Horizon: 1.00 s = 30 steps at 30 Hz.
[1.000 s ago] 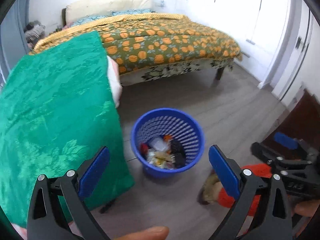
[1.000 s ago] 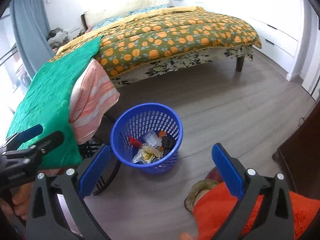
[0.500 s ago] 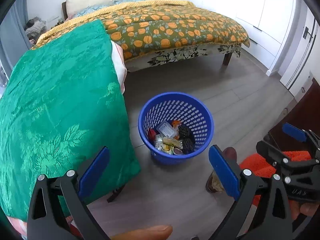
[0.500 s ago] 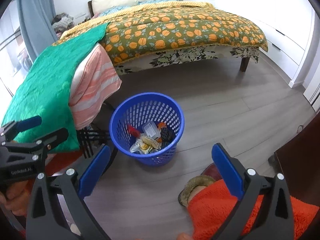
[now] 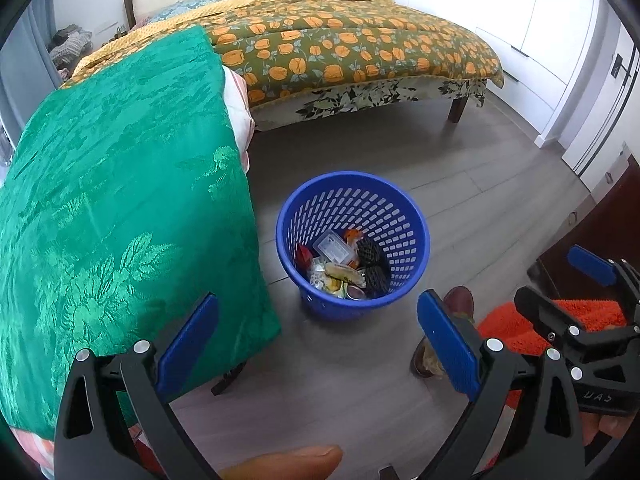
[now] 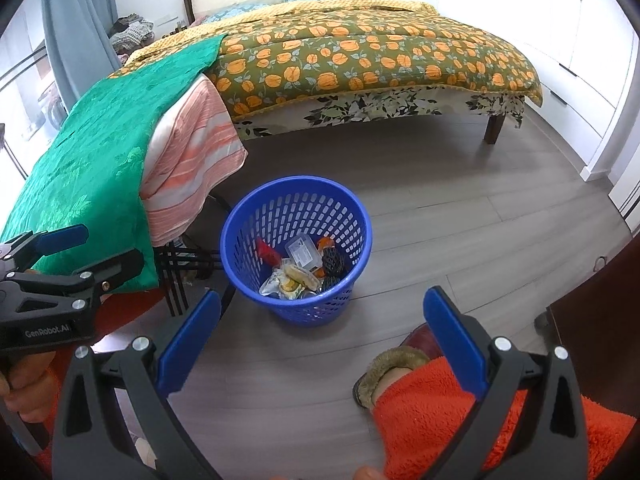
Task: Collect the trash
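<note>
Bed (image 5: 352, 40) with orange-flowered cover fills the far side of the room, a wooden leg (image 5: 456, 109) showing at its near right corner. Green cloth (image 5: 120, 208) drapes over a rack at the bed's left, a striped peach cloth (image 6: 192, 164) hanging under it; black rack legs (image 6: 176, 276) show below, just beside the bin. Floor (image 5: 460, 184) is grey wood plank. Bin (image 5: 352, 240), blue and perforated, stands upright on the floor between the green cloth and the person's shoe (image 6: 396, 368). Trash (image 5: 340, 268) lies in the bin's bottom: clear plastic box, red wrapper, yellow packets, two black mesh pieces, a bit of orange. Orange fleece leg (image 6: 460, 412) sits at lower right, touching the shoe top. Left claw (image 5: 316, 348) is released, blue pads wide apart, nothing between them, hovering over the floor near the bin. Right claw (image 6: 320, 340) likewise released and empty, aimed at the bin from the near side. Each claw shows in the other's view at the frame edge, well apart.
</note>
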### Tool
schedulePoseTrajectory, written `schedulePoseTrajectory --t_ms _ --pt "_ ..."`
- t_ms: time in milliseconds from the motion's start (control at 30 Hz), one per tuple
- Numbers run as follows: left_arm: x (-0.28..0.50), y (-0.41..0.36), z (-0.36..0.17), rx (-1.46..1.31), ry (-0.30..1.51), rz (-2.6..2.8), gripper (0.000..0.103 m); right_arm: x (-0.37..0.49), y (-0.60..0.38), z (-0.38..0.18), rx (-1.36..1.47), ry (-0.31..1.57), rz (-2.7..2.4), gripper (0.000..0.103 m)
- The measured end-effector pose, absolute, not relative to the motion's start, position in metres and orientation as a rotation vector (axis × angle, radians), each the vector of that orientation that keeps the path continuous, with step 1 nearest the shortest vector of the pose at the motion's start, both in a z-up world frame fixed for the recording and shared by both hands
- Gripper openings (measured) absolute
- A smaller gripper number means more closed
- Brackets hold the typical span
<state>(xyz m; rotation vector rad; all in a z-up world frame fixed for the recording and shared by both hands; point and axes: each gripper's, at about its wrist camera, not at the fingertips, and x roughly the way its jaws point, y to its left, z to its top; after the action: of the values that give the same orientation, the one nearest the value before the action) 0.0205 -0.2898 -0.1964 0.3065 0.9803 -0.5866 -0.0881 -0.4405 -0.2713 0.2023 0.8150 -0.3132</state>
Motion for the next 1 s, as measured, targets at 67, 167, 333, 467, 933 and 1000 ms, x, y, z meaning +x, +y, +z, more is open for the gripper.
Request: schedulePoseTrajectory --t_ms 67,167,333,467,933,1000 --pt "0.0206 -0.29 -0.1965 0.307 0.982 -0.585 0.098 -0.0882 -0.44 -0.2716 0.202 0.816 -0.313 0.098" --pt "0.0206 -0.2903 -0.1969 0.306 0.983 -0.585 0.098 -0.0882 -0.4395 -0.2718 0.205 0.816 -0.315 0.098" --pt "0.021 -0.2899 -0.1972 0.307 0.984 -0.585 0.098 -0.0879 -0.4394 -0.2719 0.204 0.818 -0.315 0.098" --pt "0.0208 -0.2897 -0.1983 0.306 0.985 -0.582 0.098 -0.0881 -0.4389 -0.2719 0.204 0.818 -0.315 0.098" --pt "0.0207 -0.2898 -0.1991 0.306 0.985 -0.581 0.098 -0.0877 -0.4369 -0.2728 0.203 0.82 -0.316 0.098" --pt "0.0208 -0.2897 -0.1991 0.306 0.986 -0.581 0.098 -0.0874 -0.437 -0.2721 0.203 0.82 -0.316 0.098"
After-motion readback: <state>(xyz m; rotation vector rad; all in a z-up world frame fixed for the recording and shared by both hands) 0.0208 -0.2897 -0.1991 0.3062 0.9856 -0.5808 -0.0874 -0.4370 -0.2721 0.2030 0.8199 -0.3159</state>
